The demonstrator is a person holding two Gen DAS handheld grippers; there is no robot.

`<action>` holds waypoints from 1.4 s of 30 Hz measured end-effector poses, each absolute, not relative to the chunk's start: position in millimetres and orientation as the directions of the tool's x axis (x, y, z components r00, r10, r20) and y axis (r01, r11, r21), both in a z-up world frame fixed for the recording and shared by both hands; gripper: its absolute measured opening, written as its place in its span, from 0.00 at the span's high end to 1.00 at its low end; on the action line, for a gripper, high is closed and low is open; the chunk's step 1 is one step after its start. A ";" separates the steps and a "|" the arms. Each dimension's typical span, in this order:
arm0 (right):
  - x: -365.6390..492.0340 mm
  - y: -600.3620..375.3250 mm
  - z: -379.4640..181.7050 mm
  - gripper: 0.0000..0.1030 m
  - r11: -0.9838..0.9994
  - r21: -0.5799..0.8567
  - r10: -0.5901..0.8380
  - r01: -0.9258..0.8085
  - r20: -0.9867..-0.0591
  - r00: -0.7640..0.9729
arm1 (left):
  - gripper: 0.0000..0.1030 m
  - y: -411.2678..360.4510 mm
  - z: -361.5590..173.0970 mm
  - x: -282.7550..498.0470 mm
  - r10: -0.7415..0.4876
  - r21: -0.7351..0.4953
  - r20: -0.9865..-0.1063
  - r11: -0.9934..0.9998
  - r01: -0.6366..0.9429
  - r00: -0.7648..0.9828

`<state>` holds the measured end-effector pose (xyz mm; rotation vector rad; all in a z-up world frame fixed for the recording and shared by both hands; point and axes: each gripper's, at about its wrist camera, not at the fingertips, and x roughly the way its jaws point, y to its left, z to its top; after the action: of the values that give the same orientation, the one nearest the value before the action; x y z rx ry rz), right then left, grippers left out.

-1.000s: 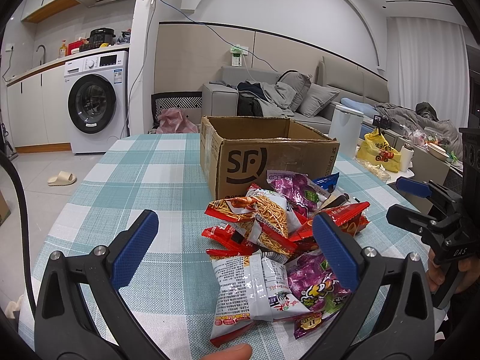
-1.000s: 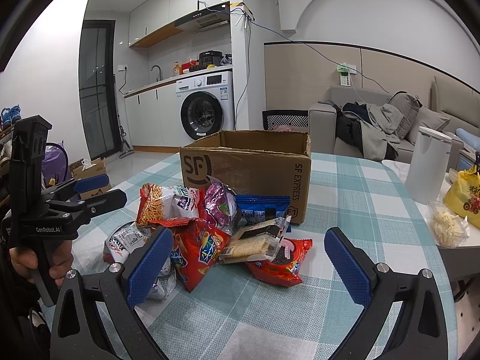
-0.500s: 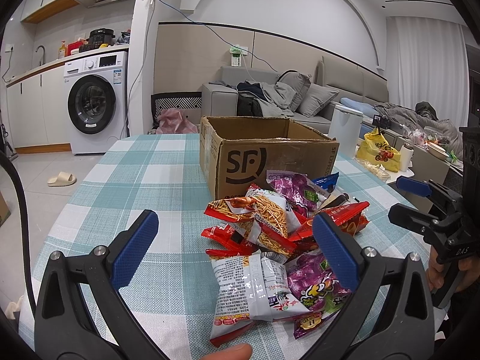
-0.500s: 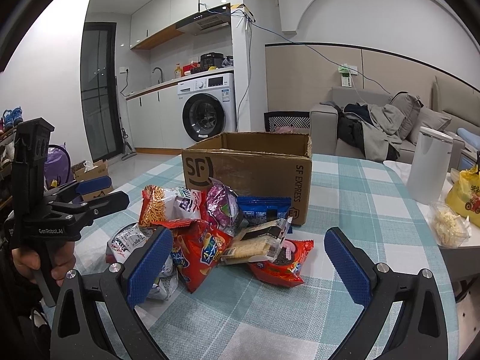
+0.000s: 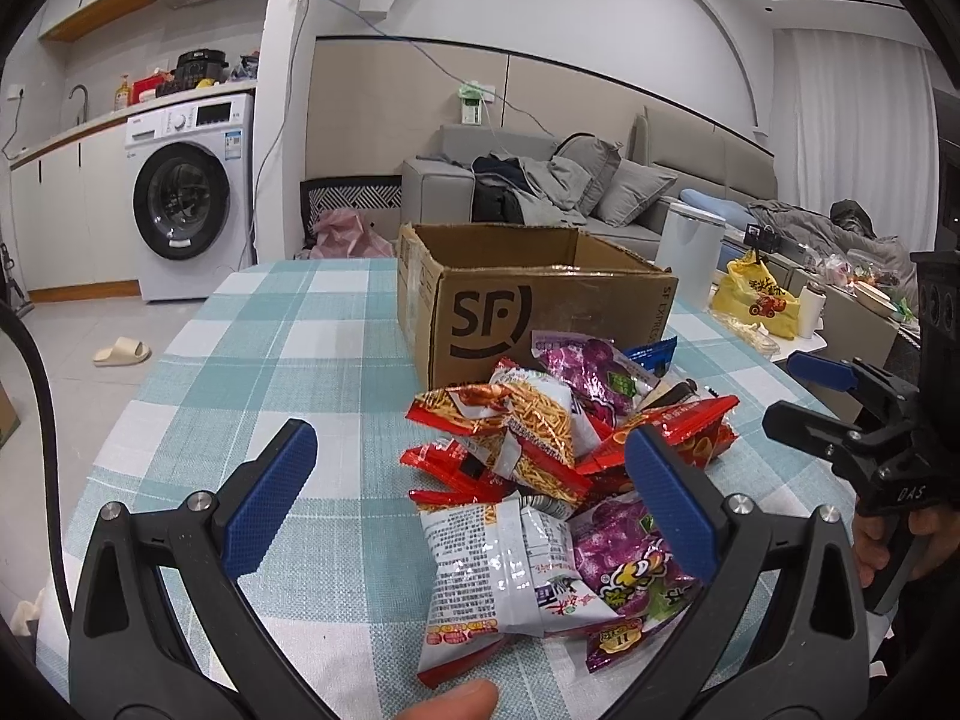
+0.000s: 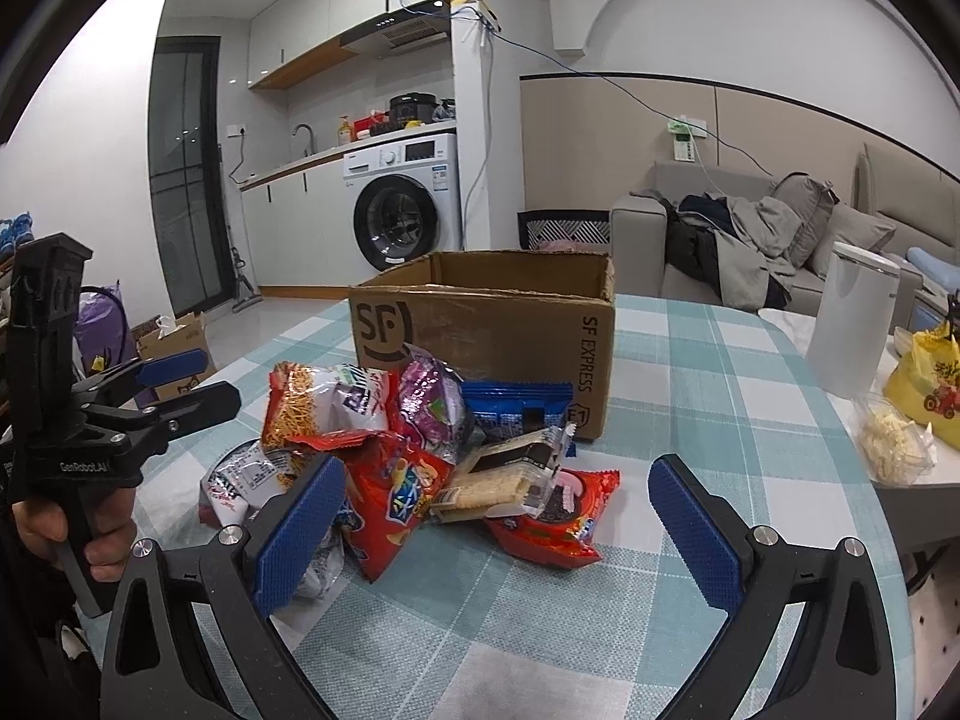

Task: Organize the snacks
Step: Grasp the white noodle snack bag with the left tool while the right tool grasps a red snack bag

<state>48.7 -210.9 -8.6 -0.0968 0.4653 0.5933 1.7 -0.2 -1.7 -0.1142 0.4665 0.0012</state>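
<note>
A heap of snack packets (image 5: 564, 456) (image 6: 420, 456) lies on the checked tablecloth in front of an open cardboard box (image 5: 534, 294) (image 6: 492, 324) marked SF. The heap holds a white packet (image 5: 510, 570), a purple packet (image 5: 624, 576), a noodle-snack bag (image 5: 522, 426), a red bag (image 6: 396, 498) and a blue packet (image 6: 516, 408). My left gripper (image 5: 474, 492) is open, low over the near side of the heap with nothing between its fingers. My right gripper (image 6: 498, 528) is open too, hovering before the heap from the other side.
A white canister (image 6: 852, 324) and a yellow bag (image 6: 930, 384) stand at the table's right edge, with a clear food container (image 6: 894, 444) nearby. The table (image 5: 270, 348) has bare cloth on the left. A washing machine (image 5: 186, 198) and sofa (image 5: 540, 192) are beyond.
The right wrist view has crept slightly nearer the box and heap. Both grippers stay open; the snacks have not moved.
</note>
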 end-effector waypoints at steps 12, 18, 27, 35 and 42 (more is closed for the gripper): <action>54.8 -208.2 -14.0 0.00 0.820 0.104 0.522 -0.563 -0.540 0.661 | 0.01 11.3 -13.0 4.0 -0.016 -0.099 -0.556 0.994 -0.046 0.831; 43.9 -188.4 -16.2 0.01 0.793 0.094 0.546 -0.602 -0.549 0.633 | 0.02 4.7 -23.3 6.8 -0.068 -0.111 -0.600 0.994 0.001 0.797; 55.7 -176.3 -25.6 0.09 0.810 0.094 0.513 -0.578 -0.591 0.622 | 0.15 5.7 -41.0 21.9 -0.125 -0.179 -0.687 0.984 0.000 0.716; 70.2 -171.1 -27.7 0.17 0.806 0.115 0.518 -0.581 -0.613 0.597 | 0.37 8.0 -54.0 31.3 -0.249 -0.309 -0.700 0.950 0.031 0.669; 76.4 -162.5 -27.2 0.17 0.790 0.131 0.538 -0.599 -0.619 0.572 | 0.51 1.1 -49.9 29.7 -0.262 -0.301 -0.692 0.952 0.061 0.672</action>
<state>76.4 -162.5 -27.2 -0.0966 0.6922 0.6676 29.7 1.1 -49.9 -0.2630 0.8156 -0.1840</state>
